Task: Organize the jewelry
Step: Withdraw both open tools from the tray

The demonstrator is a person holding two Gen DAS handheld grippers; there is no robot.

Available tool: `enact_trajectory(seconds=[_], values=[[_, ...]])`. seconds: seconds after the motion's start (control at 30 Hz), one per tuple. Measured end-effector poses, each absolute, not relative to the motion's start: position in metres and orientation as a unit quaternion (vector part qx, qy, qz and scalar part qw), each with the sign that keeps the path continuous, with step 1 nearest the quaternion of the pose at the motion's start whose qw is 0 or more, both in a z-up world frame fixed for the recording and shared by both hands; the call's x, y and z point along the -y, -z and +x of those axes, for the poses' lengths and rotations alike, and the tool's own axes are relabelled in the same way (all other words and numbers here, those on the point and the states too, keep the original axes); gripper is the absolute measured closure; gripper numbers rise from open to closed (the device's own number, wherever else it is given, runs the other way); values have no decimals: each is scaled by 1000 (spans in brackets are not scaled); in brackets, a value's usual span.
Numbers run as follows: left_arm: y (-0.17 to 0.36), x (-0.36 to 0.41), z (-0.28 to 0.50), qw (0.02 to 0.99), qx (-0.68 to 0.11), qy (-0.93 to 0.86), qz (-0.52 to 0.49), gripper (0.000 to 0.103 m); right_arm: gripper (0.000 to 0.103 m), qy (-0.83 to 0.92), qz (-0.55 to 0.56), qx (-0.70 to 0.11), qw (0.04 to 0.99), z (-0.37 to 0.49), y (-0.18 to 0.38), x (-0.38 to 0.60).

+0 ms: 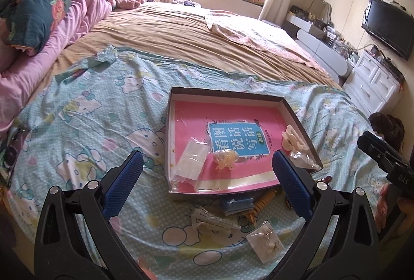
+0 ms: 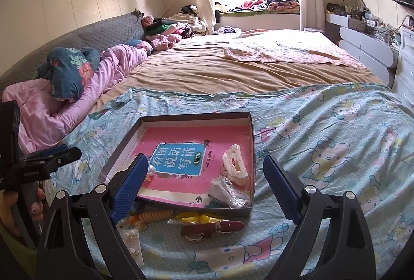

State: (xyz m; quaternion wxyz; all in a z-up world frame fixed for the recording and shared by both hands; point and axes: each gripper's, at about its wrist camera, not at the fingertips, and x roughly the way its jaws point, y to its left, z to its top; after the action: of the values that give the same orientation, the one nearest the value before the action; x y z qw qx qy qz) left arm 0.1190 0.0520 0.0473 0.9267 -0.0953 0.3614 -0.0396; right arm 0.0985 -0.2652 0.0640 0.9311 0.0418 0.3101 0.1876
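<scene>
both grippers, left gripper [image 1: 207, 181] and right gripper [image 2: 204, 189], hang wide open with nothing between their blue pads. just past them on the cartoon bedsheet [image 2: 336, 145] lie an earring card [image 1: 266, 243], a grey hair clip [image 1: 214, 220], a brown strap [image 2: 214, 227] and an orange coil tie [image 2: 152, 215], beside the shallow box [image 1: 227, 95] holding a white claw clip [image 2: 234, 163], a small clear bag [image 1: 192, 162] and a pink book [image 2: 181, 158].

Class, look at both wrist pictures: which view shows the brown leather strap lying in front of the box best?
The right wrist view. There the brown leather strap lies whole and unobstructed on the sheet just in front of the box, buckle visible. In the left wrist view only its reddish tip peeks out behind the gripper's finger.
</scene>
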Motion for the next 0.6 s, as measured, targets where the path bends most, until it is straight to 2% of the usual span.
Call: enact_trajectory(seconds=[0.6], values=[[-49,-66,96,929,-356,26,-100,10,13,-211,31,-298,931,69,-77,255]])
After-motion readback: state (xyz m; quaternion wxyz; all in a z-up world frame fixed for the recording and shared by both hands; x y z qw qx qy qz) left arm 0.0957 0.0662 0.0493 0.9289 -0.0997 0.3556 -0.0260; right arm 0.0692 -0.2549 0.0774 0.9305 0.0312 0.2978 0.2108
